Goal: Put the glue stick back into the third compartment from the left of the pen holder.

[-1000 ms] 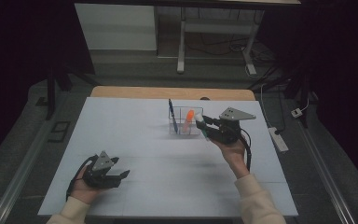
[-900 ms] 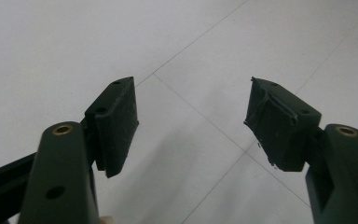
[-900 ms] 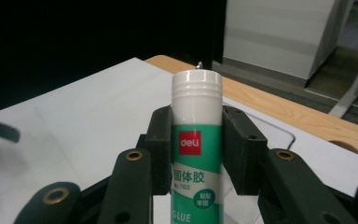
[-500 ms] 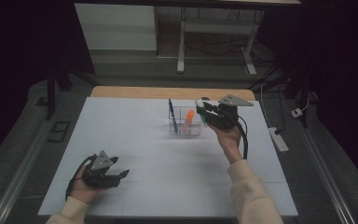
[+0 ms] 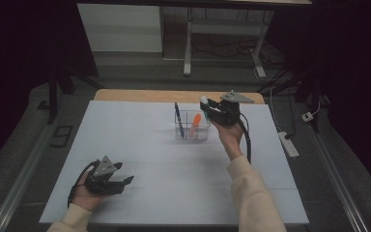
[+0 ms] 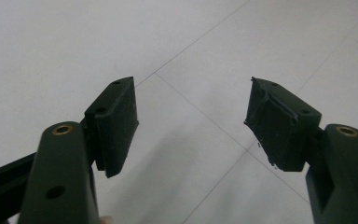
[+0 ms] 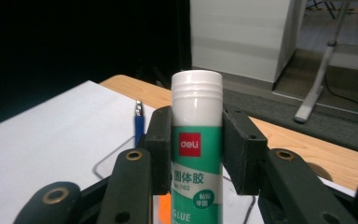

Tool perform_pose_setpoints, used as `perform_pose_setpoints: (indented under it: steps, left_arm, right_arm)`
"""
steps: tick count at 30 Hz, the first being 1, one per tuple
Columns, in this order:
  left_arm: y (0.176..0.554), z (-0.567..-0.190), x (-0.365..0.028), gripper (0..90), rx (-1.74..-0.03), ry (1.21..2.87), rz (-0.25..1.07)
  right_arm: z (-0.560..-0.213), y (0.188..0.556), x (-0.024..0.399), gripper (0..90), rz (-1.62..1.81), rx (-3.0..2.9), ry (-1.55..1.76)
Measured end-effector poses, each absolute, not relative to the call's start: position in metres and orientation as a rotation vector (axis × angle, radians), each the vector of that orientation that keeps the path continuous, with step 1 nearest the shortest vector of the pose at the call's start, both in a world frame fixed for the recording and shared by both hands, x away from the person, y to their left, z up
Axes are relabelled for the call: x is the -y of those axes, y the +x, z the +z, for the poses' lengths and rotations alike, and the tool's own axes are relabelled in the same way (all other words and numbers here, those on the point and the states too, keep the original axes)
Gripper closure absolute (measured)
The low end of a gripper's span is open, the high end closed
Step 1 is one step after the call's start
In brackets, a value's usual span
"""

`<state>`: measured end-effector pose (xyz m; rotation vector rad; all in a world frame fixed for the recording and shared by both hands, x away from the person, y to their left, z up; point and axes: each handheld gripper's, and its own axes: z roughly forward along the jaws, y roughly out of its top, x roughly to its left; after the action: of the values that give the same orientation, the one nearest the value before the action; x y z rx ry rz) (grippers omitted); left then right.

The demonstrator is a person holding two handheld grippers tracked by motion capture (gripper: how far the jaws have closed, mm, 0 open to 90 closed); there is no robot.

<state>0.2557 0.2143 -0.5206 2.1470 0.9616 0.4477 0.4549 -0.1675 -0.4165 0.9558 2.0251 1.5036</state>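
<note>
Left gripper rested low at near left of table, jaws wide, nothing between them. Right gripper was raised farther back, clamped on upright glue stick, white cap above pads. Glue stick was just right of clear holder, above its rim. Holder held blue pen and orange marker.
</note>
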Motion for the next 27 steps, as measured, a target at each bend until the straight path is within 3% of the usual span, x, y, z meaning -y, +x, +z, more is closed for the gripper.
perform_pose_setpoints:
  steps: [19, 23, 27]
  left_arm:
    - [0.257, -0.522, -0.215, 33.7, -0.966, 2.154, 0.448]
    - [0.257, -0.522, -0.215, 33.7, -0.965, 2.154, 0.448]
    - [0.256, -0.522, -0.215, 33.6, -0.962, 2.157, 0.45]
  right_arm:
    - [-0.437, 0.48, 0.161, 64.1, 1.494, -2.003, 1.029]
    - [-0.436, 0.478, 0.163, 48.3, 1.497, -1.985, 1.076]
    - [-0.429, 0.472, 0.165, 47.3, 1.492, -1.999, 1.049]
